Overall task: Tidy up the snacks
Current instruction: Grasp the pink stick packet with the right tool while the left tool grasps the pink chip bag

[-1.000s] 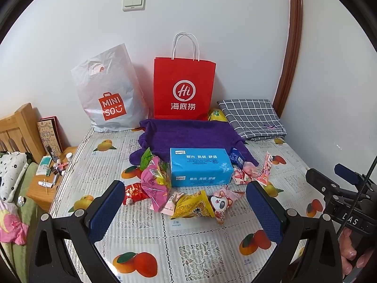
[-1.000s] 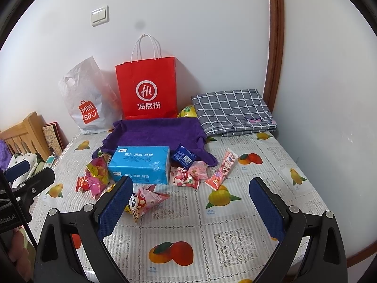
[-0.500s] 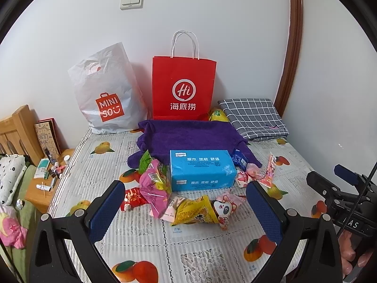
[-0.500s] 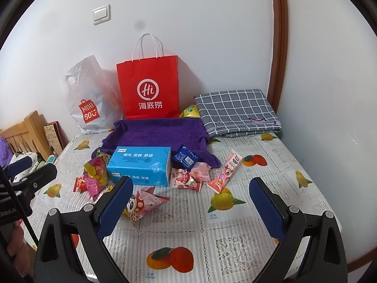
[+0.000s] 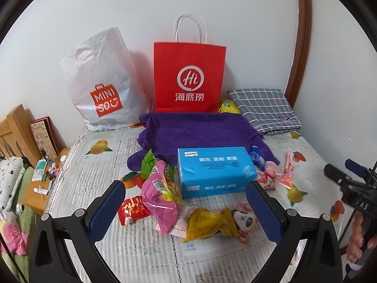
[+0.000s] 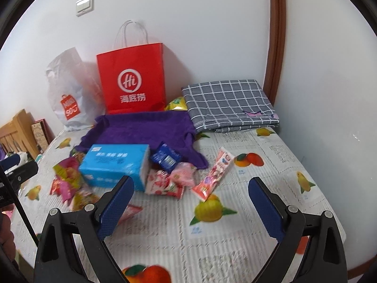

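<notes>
Fruit-print bed (image 5: 99, 184), white wall (image 5: 247, 11)

both wrist views near, facing snacks (image 5: 188, 202)

The red bag (image 5: 189, 75) is matt paper; the white bag (image 5: 101, 82) is thin, shiny plastic. The towel (image 5: 200, 131) is fuzzy purple cloth. Snack packets (image 5: 160, 195) are glossy foil. The gripper pads (image 5: 107, 212) look dotted, rough.

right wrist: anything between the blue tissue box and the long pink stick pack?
Yes: dark blue packet and pink strawberry packets, seen in the right wrist view.
</notes>
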The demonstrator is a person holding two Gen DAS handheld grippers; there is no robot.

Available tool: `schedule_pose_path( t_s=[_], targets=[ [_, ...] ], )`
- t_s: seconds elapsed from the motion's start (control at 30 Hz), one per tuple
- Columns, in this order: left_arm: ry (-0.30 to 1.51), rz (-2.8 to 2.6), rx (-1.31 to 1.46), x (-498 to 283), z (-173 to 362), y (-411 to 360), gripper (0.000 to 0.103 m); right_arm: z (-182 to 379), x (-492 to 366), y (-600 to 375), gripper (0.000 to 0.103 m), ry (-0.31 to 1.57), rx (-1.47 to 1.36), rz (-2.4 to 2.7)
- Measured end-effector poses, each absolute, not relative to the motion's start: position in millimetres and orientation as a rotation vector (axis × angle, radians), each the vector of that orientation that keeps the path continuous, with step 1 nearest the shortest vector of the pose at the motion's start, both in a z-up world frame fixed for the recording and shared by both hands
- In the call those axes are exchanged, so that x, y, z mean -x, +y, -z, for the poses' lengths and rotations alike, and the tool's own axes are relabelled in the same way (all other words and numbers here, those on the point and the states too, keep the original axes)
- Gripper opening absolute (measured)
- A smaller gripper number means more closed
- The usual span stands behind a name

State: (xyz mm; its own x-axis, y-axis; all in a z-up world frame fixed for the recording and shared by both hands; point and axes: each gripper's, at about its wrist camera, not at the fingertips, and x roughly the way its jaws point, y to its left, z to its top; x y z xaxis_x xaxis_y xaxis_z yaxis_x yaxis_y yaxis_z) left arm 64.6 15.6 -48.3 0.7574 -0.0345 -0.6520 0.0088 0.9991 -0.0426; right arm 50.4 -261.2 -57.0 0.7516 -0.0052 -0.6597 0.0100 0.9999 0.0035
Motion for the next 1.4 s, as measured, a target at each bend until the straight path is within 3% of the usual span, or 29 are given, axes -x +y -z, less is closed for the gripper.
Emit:
schedule_pose_path(
  t_s=[0.2, 0.33, 0.5, 0.63, 0.87, 0.97, 1.0, 1.1, 1.4],
  targets=[
    [0.744, -0.004, 0.042, -96, 73, 33, 0.102, 81, -89, -288, 0.086, 0.781, -0.053, 0.067],
    [0.748, -0.012, 0.049, -114, 84, 44, 0.102, 99, -113, -297, 0.085, 0.804, -0.067, 0.088],
    [0.756, -0.030, 0.062, -137, 100, 60, 0.102, 133, -148, -303, 0.068, 0.878, -0.107, 0.110],
    [0.773, -0.013, 0.116, -153, 110, 75, 0.102, 159, -169, -302, 0.064, 0.933, -0.100, 0.114],
    [0.802, 0.028, 0.183, -167, 125, 83, 0.102, 199, -188, -305, 0.046, 1.019, -0.079, 0.142],
    [0.806, 0.036, 0.171, -165, 128, 79, 0.102, 199, -181, -297, 0.036, 0.979, 0.003, 0.154],
    [0.802, 0.042, 0.165, -165, 129, 77, 0.102, 199, -180, -296, 0.028, 0.984, 0.006, 0.144],
    [0.808, 0.051, 0.128, -166, 132, 68, 0.102, 194, -175, -303, 0.022, 0.950, -0.031, 0.142],
    [0.838, 0.038, 0.099, -165, 138, 64, 0.099, 187, -169, -305, 0.021, 0.907, -0.072, 0.132]
  ],
)
